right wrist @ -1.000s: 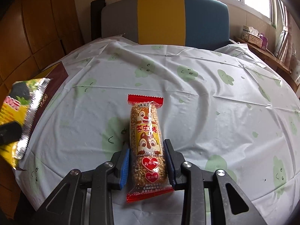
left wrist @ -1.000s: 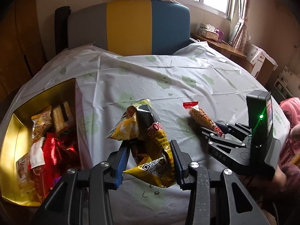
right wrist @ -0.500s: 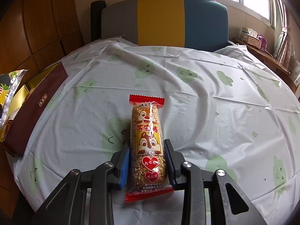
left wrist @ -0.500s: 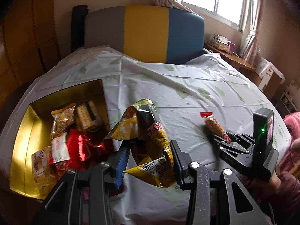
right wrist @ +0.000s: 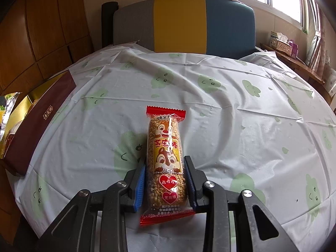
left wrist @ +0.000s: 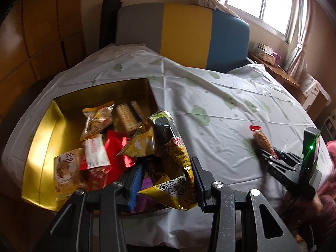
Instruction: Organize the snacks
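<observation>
My left gripper (left wrist: 167,173) is shut on a crumpled yellow and black snack bag (left wrist: 166,159), held above the near right corner of a gold box (left wrist: 42,147). The box holds several snack packets, among them a red one (left wrist: 117,147) and a white one (left wrist: 95,152). My right gripper (right wrist: 164,175) is shut on a sesame stick packet (right wrist: 166,155) with red ends and a squirrel picture, low over the tablecloth. The left wrist view shows that right gripper (left wrist: 265,154) at the right with the same packet (left wrist: 262,139).
A round table under a white cloth with green cloud prints (right wrist: 231,105) fills both views. The gold box's dark red outer wall (right wrist: 40,121) shows at the left of the right wrist view. A grey, yellow and blue chair back (left wrist: 184,35) stands behind the table.
My left gripper has carried the yellow bag leftward, from above the cloth to above the box's edge, and has rolled a little. The right gripper and its packet have stayed still.
</observation>
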### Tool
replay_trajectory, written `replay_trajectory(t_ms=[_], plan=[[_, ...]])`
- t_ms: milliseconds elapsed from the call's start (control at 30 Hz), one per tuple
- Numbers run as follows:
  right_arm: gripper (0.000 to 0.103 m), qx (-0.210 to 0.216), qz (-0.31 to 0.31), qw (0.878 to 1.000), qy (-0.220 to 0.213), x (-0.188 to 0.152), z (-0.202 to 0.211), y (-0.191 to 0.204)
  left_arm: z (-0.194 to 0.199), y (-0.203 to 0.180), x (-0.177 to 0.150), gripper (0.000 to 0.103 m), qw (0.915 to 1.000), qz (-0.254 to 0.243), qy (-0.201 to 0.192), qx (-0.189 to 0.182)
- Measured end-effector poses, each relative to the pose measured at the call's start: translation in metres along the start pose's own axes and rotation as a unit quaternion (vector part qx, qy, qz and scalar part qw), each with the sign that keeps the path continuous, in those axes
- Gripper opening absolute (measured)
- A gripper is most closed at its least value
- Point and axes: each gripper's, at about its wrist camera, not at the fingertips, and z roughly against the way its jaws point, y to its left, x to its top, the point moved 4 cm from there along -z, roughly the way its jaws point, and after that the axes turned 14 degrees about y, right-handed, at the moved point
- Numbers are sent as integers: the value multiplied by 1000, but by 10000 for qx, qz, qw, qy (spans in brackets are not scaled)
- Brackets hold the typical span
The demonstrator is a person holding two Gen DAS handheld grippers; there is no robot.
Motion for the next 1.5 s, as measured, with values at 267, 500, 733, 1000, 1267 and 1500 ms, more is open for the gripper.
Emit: replay_trajectory(t_ms=[267, 500, 733, 1000, 1267, 1500], plan=[[34, 7, -8, 10000, -29, -1, 1, 0, 9, 49, -5, 43, 9979, 633, 51, -131], [34, 16, -14, 10000, -49, -1, 1, 0, 26, 133, 2, 43, 9790, 1951, -133, -581], [34, 3, -8, 10000, -45, -2, 1, -1, 1, 158, 26, 43, 9758, 2127, -18, -514], [34, -21, 4, 10000, -40, -1, 1, 0, -56, 167, 52, 46, 9805, 1887, 470, 274], [34, -44, 10, 10000, -43, -1, 2, 1, -39, 161, 45, 61, 9808, 1823, 157, 670], [34, -94, 13, 9999, -46, -1, 1, 3, -6, 135, 34, 61, 9826, 1609, -251, 898]])
